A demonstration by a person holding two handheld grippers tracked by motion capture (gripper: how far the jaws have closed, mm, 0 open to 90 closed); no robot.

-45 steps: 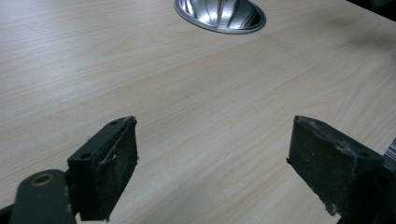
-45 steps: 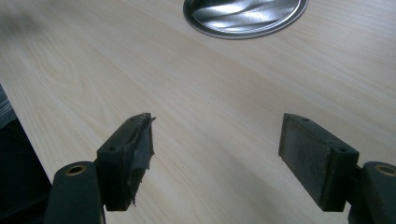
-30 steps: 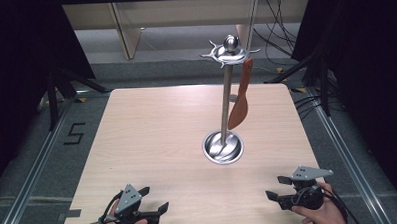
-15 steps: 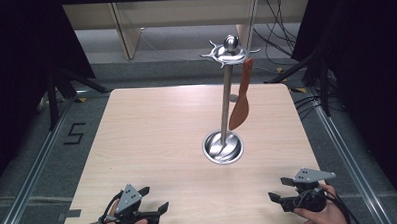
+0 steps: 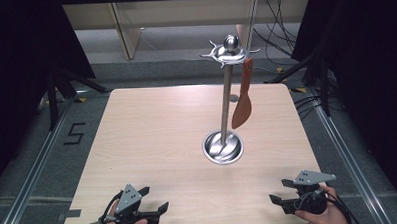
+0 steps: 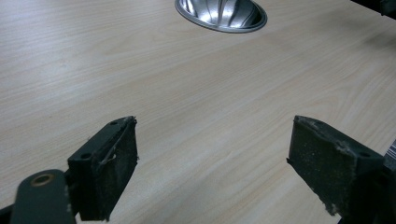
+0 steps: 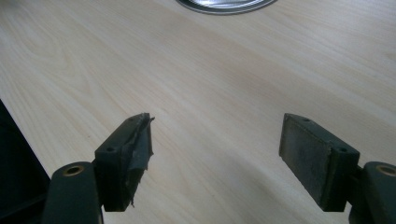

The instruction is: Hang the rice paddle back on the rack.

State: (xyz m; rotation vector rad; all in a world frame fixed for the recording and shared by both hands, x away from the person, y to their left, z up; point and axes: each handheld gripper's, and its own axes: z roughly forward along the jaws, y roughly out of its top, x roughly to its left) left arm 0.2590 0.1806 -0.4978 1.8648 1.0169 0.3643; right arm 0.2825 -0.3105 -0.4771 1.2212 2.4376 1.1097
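A steel utensil stand (image 5: 226,98) rises from a round shiny base (image 5: 222,146) at the middle right of the wooden table (image 5: 152,133). A brown wooden spatula (image 5: 242,103) hangs from a hook of its top ring (image 5: 229,52). My left gripper (image 5: 152,201) rests near the front left edge, open, nothing between its jaws. My right gripper (image 5: 281,190) sits at the front right, open and empty too. In the left gripper view my left gripper (image 6: 212,163) faces the base (image 6: 220,14) across bare wood. In the right gripper view my right gripper (image 7: 215,149) does the same, with the base (image 7: 226,4) at the top.
The table stands on a grey floor with metal rails (image 5: 36,165) along both sides. A "5" mark (image 5: 74,134) lies on the floor at the left. Wooden furniture legs (image 5: 126,29) and cables (image 5: 279,34) lie beyond the far edge. Dark curtains flank both sides.
My right gripper has drifted slightly toward the front edge of the table. The left gripper, the stand and the spatula have stayed where they were.
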